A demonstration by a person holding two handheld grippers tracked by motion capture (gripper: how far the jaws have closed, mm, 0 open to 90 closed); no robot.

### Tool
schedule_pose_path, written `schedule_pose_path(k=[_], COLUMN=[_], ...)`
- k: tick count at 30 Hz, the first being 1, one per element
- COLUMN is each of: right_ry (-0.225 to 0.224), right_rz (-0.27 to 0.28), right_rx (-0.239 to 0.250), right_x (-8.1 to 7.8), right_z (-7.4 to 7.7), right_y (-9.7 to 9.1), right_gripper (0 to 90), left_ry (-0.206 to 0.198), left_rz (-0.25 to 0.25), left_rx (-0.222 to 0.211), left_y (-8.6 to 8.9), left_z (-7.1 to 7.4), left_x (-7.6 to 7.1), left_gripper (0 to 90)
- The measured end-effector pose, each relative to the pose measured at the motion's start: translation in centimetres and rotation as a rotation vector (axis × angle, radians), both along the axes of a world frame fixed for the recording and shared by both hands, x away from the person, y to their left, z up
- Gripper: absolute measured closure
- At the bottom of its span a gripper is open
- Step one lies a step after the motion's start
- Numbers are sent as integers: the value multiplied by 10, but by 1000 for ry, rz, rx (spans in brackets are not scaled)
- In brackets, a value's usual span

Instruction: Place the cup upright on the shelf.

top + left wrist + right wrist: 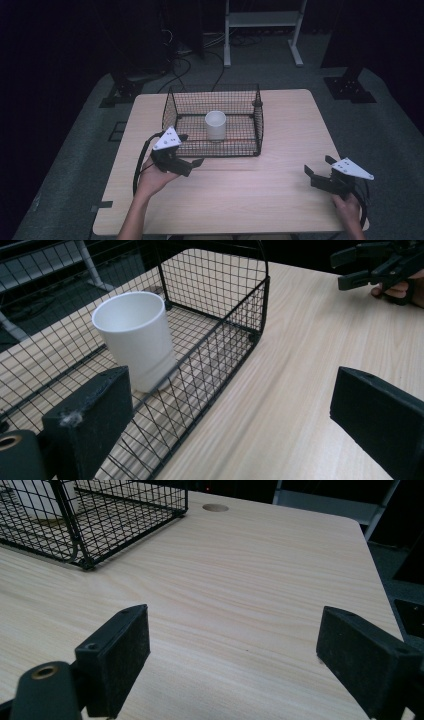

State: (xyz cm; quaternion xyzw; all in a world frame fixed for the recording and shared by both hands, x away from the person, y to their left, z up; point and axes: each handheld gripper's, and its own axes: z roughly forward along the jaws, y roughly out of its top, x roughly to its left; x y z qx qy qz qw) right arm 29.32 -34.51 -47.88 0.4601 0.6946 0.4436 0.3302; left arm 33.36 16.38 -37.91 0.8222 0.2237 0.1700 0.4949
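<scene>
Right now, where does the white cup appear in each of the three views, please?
High view: the white cup stands upright inside the black wire basket, at the picture's centre.
Left gripper view: the cup is at upper left, behind the basket's near wire wall.
Right gripper view: a small white part of the cup shows at the top left corner, behind the mesh.
Shared landmark: the wire basket's corner on the wooden table.

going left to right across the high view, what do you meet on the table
left tool → white cup inside the wire basket → right tool
</scene>
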Motion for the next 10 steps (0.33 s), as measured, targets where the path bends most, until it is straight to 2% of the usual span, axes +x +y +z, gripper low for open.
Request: schedule_pose_path(k=[2, 7, 9, 10], right_ry=[1, -2, -3, -4], right_rz=[-1, 0, 1, 2], right_rx=[1, 0, -2, -4], right_x=[0, 0, 0, 0], right_z=[0, 0, 0, 0], right_y=[0, 0, 0, 0], right_gripper=[130, 130, 130, 130], left_ry=[-10, -1, -6, -7], left_rz=[10, 24, 24, 25], left_rx=[-4, -30, -55, -52], left_y=[1, 5, 6, 6], left_z=[-4, -16, -20, -21], left_x=[-7, -25, -32, -35], left_gripper=[30, 29, 29, 29])
